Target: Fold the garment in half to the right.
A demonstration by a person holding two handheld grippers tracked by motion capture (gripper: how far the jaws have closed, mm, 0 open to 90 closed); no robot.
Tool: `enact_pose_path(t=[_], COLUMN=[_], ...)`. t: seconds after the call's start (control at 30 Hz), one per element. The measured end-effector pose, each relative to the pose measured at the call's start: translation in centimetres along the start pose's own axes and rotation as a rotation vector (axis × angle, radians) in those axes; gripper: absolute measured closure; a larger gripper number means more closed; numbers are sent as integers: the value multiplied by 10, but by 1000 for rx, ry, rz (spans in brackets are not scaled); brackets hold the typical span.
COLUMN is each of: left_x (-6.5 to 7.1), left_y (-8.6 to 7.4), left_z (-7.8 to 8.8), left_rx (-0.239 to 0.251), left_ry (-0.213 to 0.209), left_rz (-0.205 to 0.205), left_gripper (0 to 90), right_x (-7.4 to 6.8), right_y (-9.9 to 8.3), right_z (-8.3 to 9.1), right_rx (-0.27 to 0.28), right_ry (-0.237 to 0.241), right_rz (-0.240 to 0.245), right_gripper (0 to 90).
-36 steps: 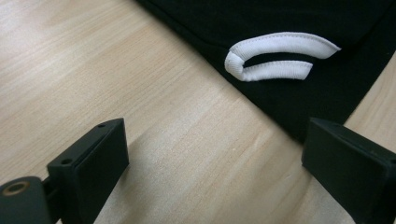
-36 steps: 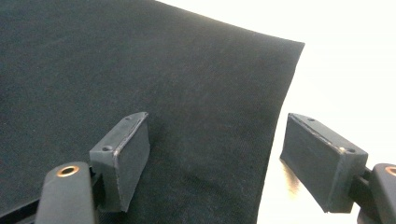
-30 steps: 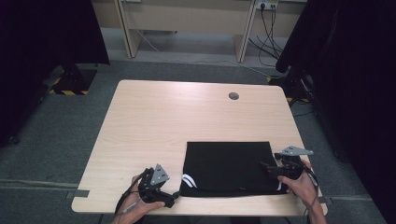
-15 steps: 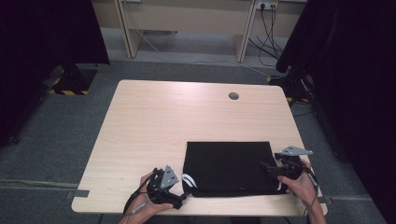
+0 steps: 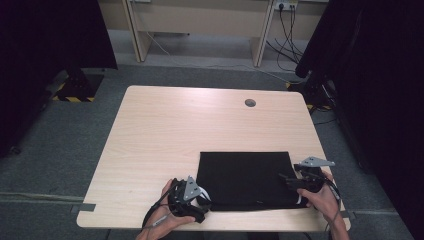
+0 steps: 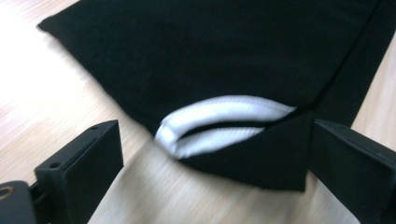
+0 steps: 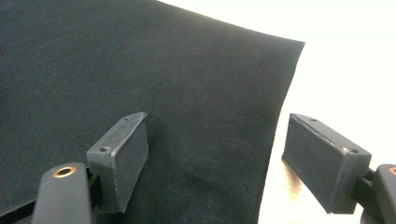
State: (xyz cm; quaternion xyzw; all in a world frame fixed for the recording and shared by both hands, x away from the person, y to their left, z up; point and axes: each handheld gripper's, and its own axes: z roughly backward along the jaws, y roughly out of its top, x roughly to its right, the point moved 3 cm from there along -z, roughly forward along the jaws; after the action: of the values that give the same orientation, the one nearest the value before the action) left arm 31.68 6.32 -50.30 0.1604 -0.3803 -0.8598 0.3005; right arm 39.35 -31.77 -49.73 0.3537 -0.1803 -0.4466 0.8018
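Light wood-grain table (image 5: 165, 130), rectangular, cable grommet (image 5: 250, 103) near its far edge.

Folded black cloth garment (image 5: 245, 177), flat rectangle, sits at the table's near edge, toward the near-right corner. Squared up with the near edge, so it reads as a fold in progress, both near corners within reach of the hands.

Right gripper (image 5: 287, 179) is at the garment's right edge, near the near-right corner. In the right gripper view its jaws stand wide apart astride that edge (image 7: 280, 116): one pad over the fabric, the other over bare table. Not pinching anything, released. Looks staged to take the edge.

Left gripper (image 5: 202, 197) is at the garment's near-left corner. In the left gripper view the jaws are spread, nothing clamped; the right-hand pad is at or touching the dark corner flap, can't tell which. Also released.

White ribbed band with a thin black stripe (image 6: 219, 126) pokes out from under the top layer at that corner, probably a cuff or collar trim. My read: the left gripper is lined up on this corner to grab or tuck the layers there.

Risk: pinching only the top layer, the trim stays exposed.
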Motion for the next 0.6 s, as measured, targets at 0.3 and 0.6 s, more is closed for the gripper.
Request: enact_pose_path(t=[0.3,0.6], left_x=[4,5], left_y=[9,10], left_z=[-8,-6], left_rx=[24,51], left_ry=[-49,-61], left_rz=[52,35], left_gripper=[167,602], right_x=[0,0], right_y=[0,0], right_z=[0,0], right_rx=[0,0], right_ry=[3,4], right_rz=[2,1], right_gripper=[229,230])
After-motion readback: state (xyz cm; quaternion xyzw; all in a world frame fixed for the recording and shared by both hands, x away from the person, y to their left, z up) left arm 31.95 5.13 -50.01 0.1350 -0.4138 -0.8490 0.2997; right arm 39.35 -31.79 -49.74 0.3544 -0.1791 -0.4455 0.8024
